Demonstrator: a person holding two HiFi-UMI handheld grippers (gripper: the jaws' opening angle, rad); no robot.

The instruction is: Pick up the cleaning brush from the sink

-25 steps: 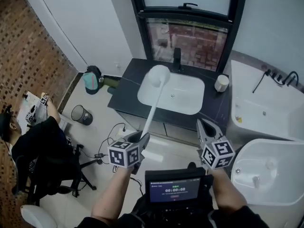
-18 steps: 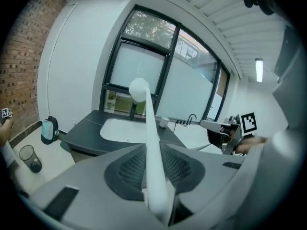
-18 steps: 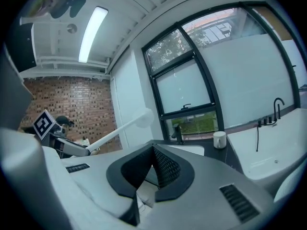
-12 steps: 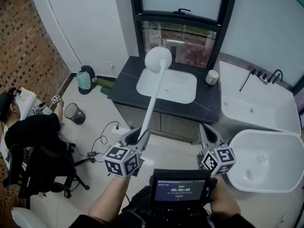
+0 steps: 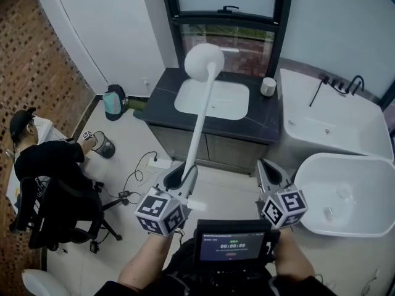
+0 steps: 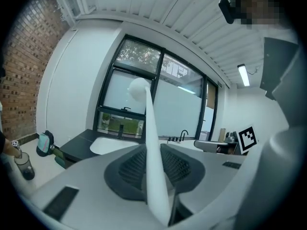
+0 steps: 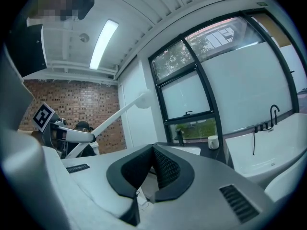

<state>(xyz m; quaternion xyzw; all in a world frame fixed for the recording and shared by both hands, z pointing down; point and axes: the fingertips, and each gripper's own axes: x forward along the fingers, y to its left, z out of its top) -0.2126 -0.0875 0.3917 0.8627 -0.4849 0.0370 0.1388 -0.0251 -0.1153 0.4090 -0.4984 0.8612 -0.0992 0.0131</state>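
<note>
Clamping the long white handle of the cleaning brush [image 5: 199, 119], the left hand-held gripper [image 5: 178, 176] holds it clear of the sink [image 5: 229, 107] - round head raised, tilted toward the window. The right hand-held gripper [image 5: 270, 169] - jaws together, empty - hovers alongside.

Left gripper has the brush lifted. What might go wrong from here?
1. The left gripper clamps the cleaning brush at the bottom end of its long handle, so the raised brush head could lever the handle and make it pivot or slip between the pads.
2. The head sits close to the window frame, and a swing might strike it or the cup on the counter.
3. The right gripper is shut and empty, so it gives no second support.
</note>
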